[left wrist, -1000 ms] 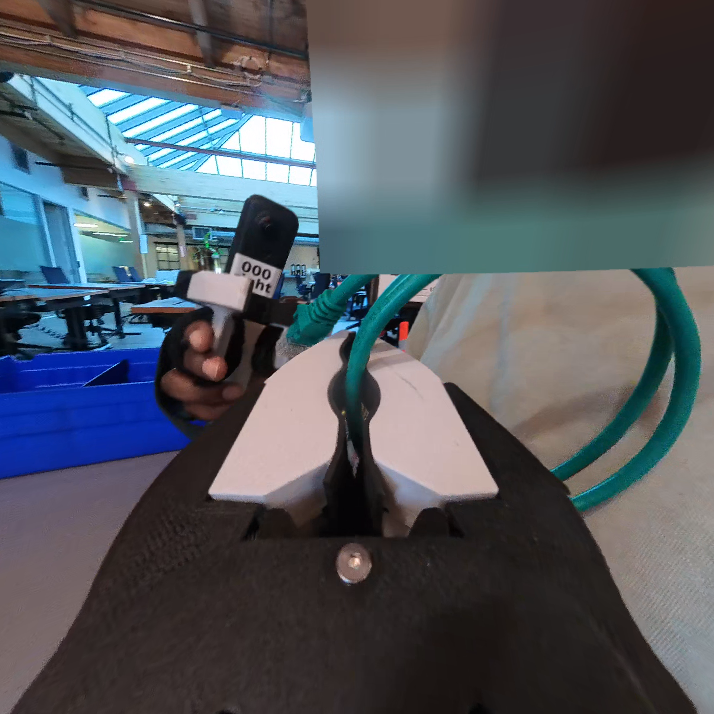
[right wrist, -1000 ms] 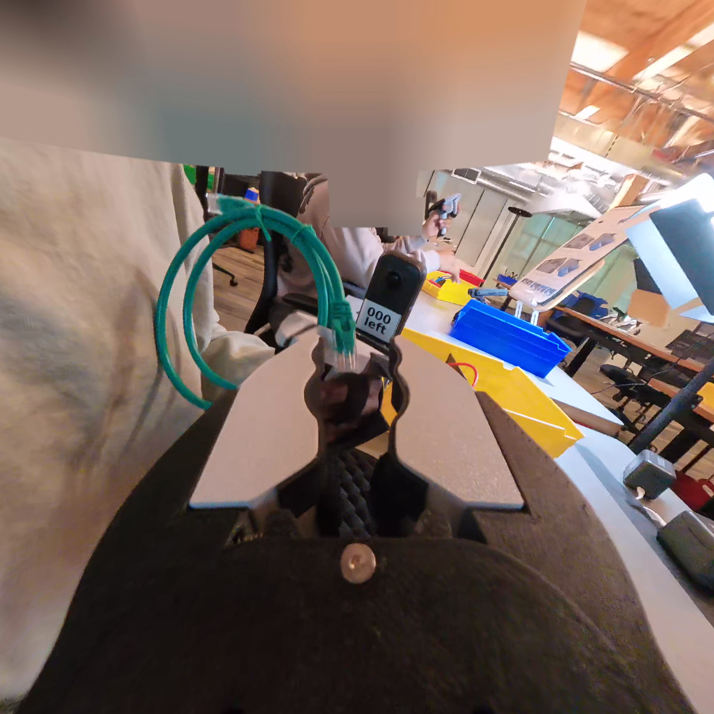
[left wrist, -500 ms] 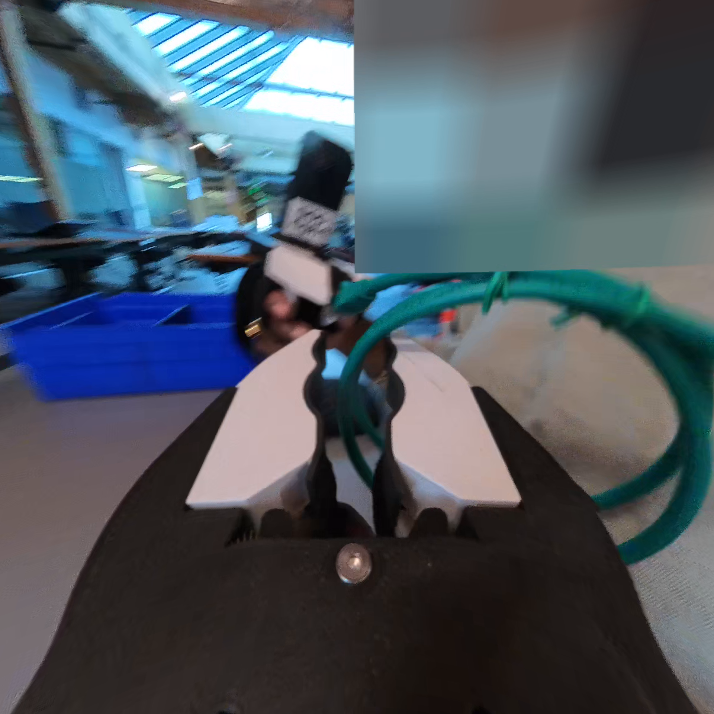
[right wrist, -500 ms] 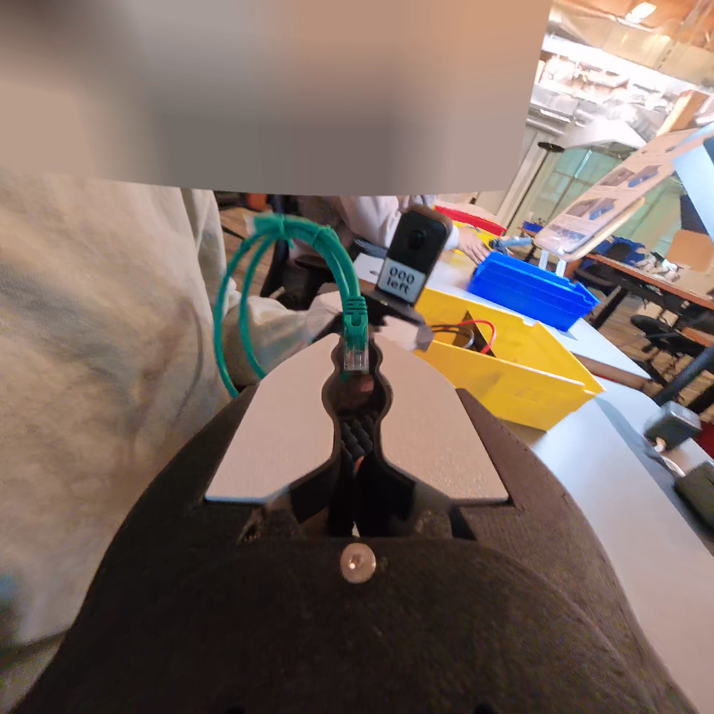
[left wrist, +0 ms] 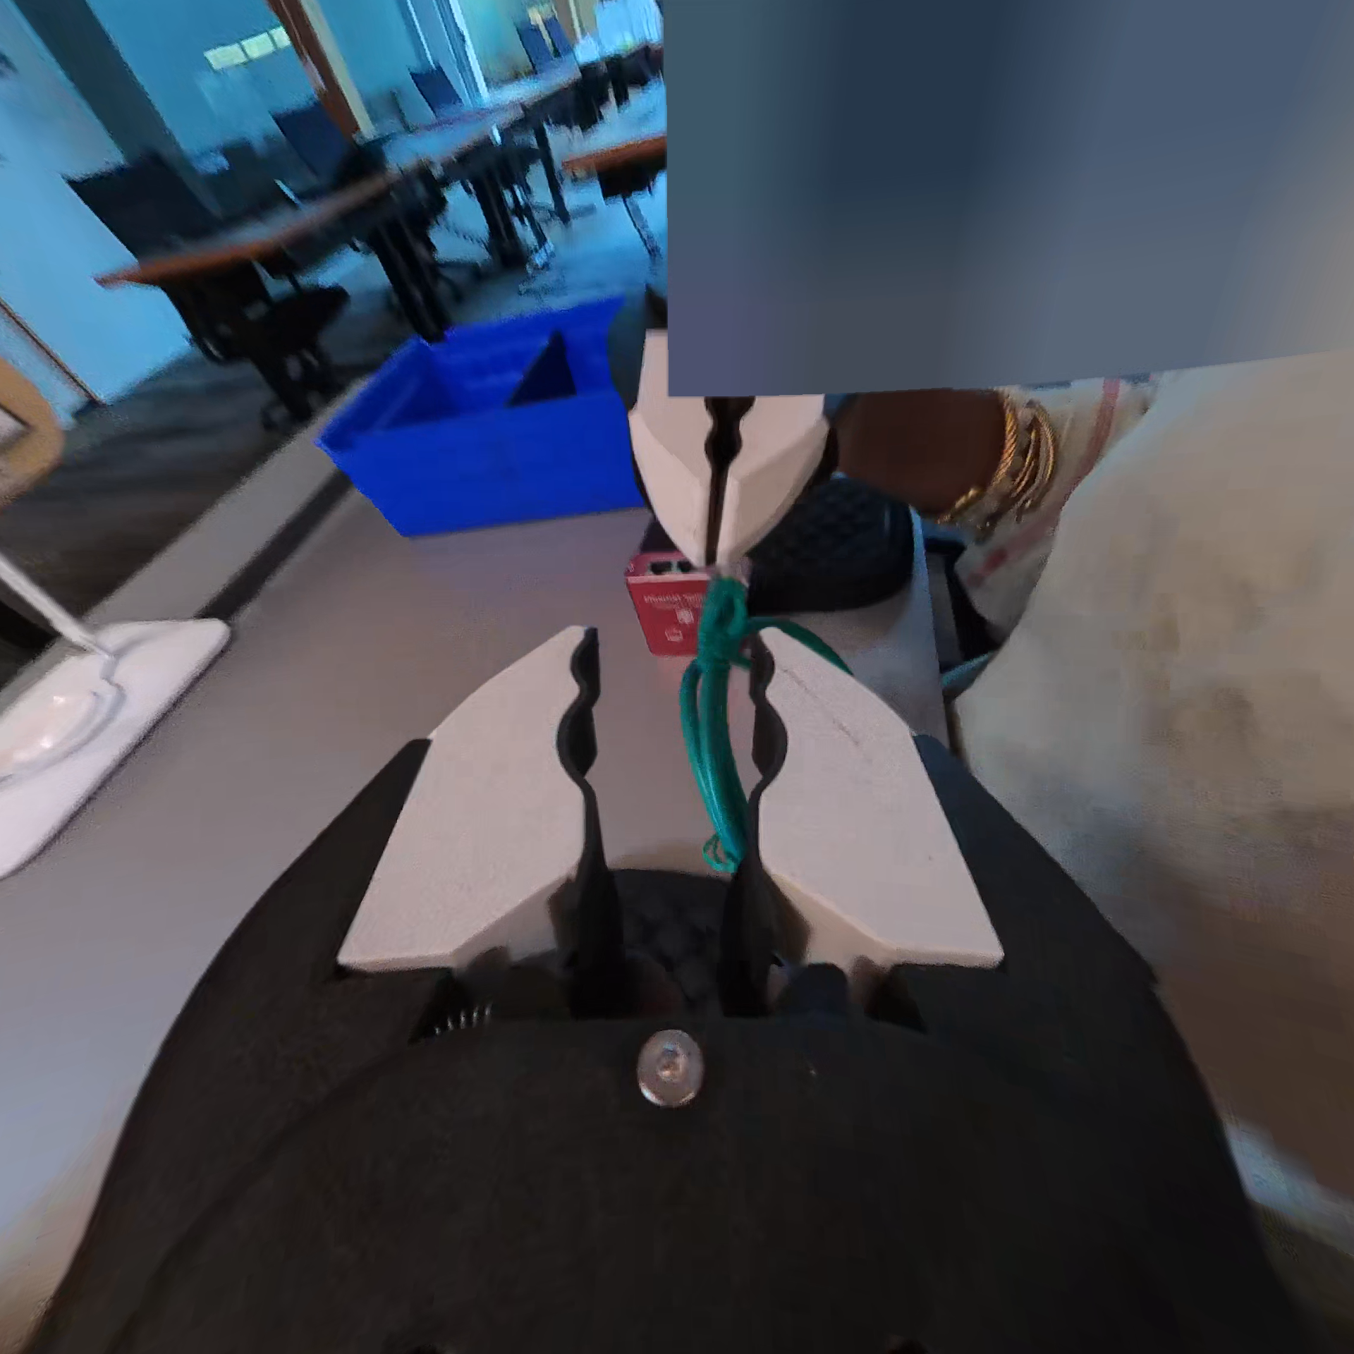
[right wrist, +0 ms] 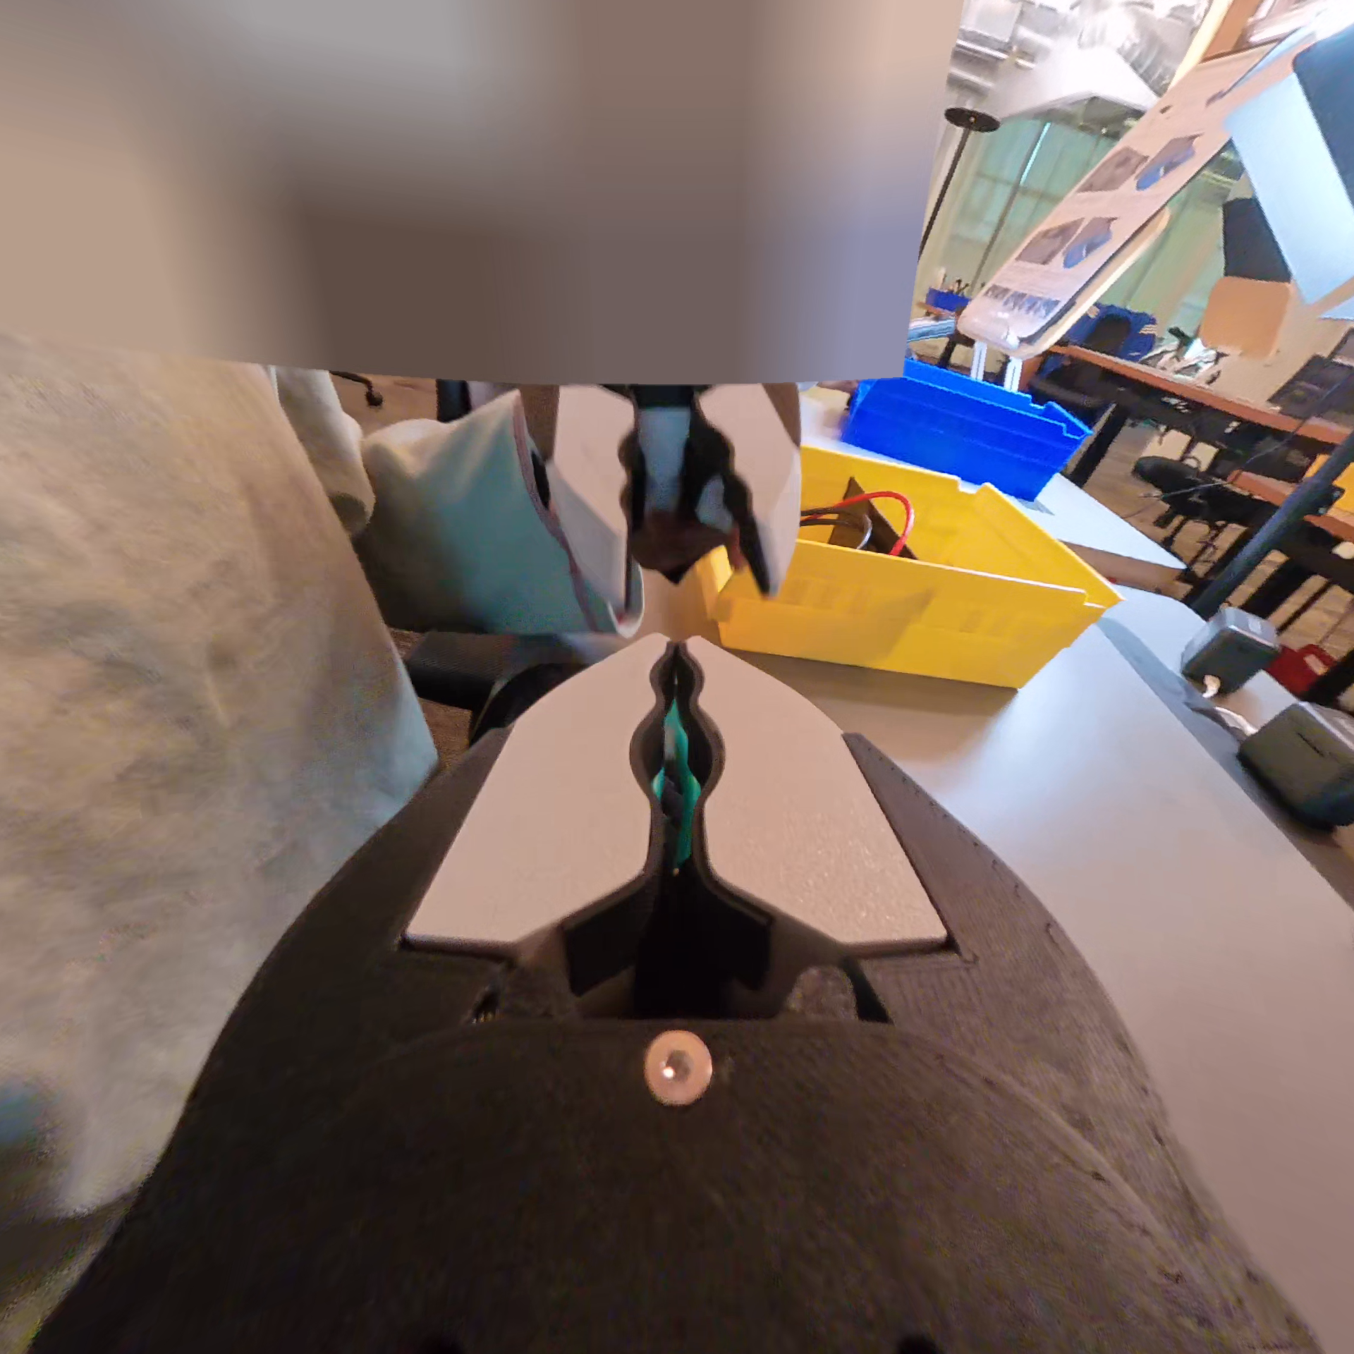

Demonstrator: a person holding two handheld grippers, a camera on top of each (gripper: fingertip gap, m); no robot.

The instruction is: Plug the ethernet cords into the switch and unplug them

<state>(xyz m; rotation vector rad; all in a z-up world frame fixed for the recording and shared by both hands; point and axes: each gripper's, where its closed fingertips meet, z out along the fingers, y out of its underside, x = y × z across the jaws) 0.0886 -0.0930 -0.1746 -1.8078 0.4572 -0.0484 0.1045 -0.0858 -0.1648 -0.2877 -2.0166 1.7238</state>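
In the left wrist view my left gripper (left wrist: 674, 648) is open over the grey table. A bundled green ethernet cord (left wrist: 714, 740) hangs between its fingers, close to the right finger. The cord's top end is pinched in the tips of my right gripper (left wrist: 714, 546), which faces me. A small red switch (left wrist: 663, 604) sits on the table just behind the cord. In the right wrist view my right gripper (right wrist: 674, 645) is shut on the green cord (right wrist: 678, 755), seen in the slot between its pads. The open left gripper (right wrist: 692, 571) hangs right in front of it.
A blue bin (left wrist: 476, 447) stands behind the switch and a white lamp base (left wrist: 80, 718) at the left. The right wrist view shows a yellow bin (right wrist: 916, 608), a blue bin (right wrist: 960, 428), grey devices (right wrist: 1304, 755) at the table's right, and the person's cream sleeve (right wrist: 168, 659). Both grippers' tips are close together, under 4 cm apart. The small red switch (left wrist: 663, 604) is about 15 centimeters from my right fingertips.
My left gripper opened and let go of the cord. My right gripper closed on the cord's end. Both grippers tilted down towards the table, bringing the red switch into view.
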